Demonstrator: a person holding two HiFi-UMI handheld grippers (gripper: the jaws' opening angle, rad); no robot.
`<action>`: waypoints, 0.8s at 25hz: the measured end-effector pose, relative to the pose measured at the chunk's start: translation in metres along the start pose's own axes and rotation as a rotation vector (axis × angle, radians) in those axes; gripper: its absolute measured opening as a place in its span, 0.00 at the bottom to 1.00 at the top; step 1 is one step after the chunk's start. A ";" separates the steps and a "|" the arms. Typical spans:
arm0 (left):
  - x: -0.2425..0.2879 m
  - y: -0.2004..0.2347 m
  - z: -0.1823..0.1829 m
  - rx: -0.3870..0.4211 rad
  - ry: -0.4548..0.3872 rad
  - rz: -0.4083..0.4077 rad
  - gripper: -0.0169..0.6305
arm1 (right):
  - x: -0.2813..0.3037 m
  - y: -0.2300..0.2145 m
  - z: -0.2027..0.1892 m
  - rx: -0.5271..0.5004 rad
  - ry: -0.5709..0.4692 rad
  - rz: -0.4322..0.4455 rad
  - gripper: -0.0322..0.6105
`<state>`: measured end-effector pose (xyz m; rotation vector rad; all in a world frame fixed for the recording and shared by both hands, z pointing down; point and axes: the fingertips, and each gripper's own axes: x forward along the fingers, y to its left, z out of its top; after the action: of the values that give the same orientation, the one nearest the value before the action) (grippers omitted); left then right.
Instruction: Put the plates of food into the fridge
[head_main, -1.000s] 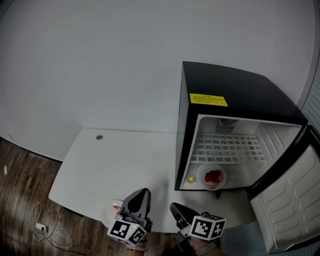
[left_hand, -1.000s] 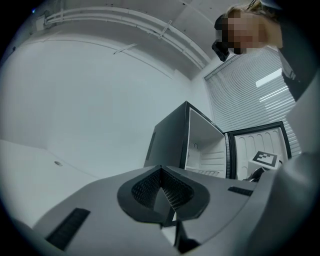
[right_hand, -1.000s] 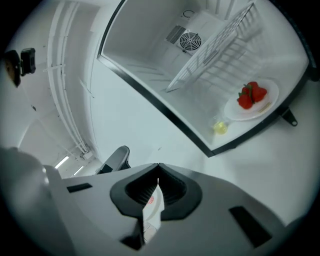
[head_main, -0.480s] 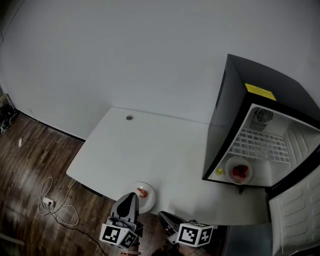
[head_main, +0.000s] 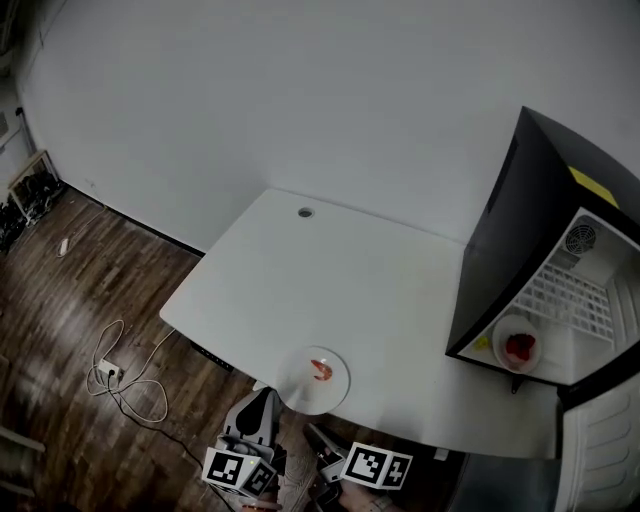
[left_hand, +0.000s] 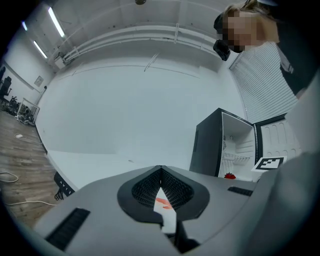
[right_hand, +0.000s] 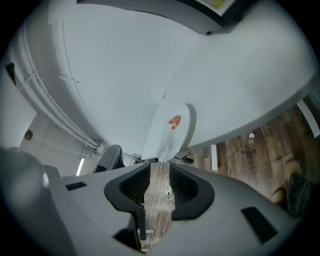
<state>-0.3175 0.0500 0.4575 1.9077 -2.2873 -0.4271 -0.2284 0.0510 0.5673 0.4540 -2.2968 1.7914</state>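
Note:
A white plate (head_main: 314, 379) with a red piece of food (head_main: 321, 370) lies at the front edge of the white table (head_main: 340, 280). My left gripper (head_main: 262, 398) is just in front of it and below the edge. Its jaws meet at the tips (left_hand: 160, 170), and the plate (left_hand: 163, 202) shows through the gap behind them. My right gripper (head_main: 312, 432) points at the plate's rim (right_hand: 172, 130). Its jaws (right_hand: 160, 167) have just been opening, with nothing between them. A second plate with red food (head_main: 517, 347) sits inside the open black fridge (head_main: 540, 230).
The fridge door (head_main: 600, 450) hangs open at the right. A cable and socket (head_main: 110, 370) lie on the wooden floor to the left. The table has a small round hole (head_main: 305, 212) near the wall. A person stands beside the fridge (left_hand: 220, 142) in the left gripper view.
Both grippers have drawn left, away from the fridge, to the table's front edge. The plate with red food, half hidden before, is in full view just beyond them.

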 end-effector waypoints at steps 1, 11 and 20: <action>-0.002 0.003 -0.001 0.002 0.000 0.003 0.04 | 0.006 -0.002 -0.003 0.043 -0.003 0.006 0.21; -0.011 0.023 -0.020 -0.012 0.013 0.018 0.04 | 0.044 -0.014 0.005 0.243 -0.095 0.019 0.28; -0.013 0.028 -0.033 -0.017 0.040 0.012 0.04 | 0.060 -0.022 0.012 0.423 -0.200 0.036 0.28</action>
<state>-0.3322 0.0625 0.4984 1.8761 -2.2623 -0.4015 -0.2765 0.0269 0.6047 0.6881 -2.0433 2.3543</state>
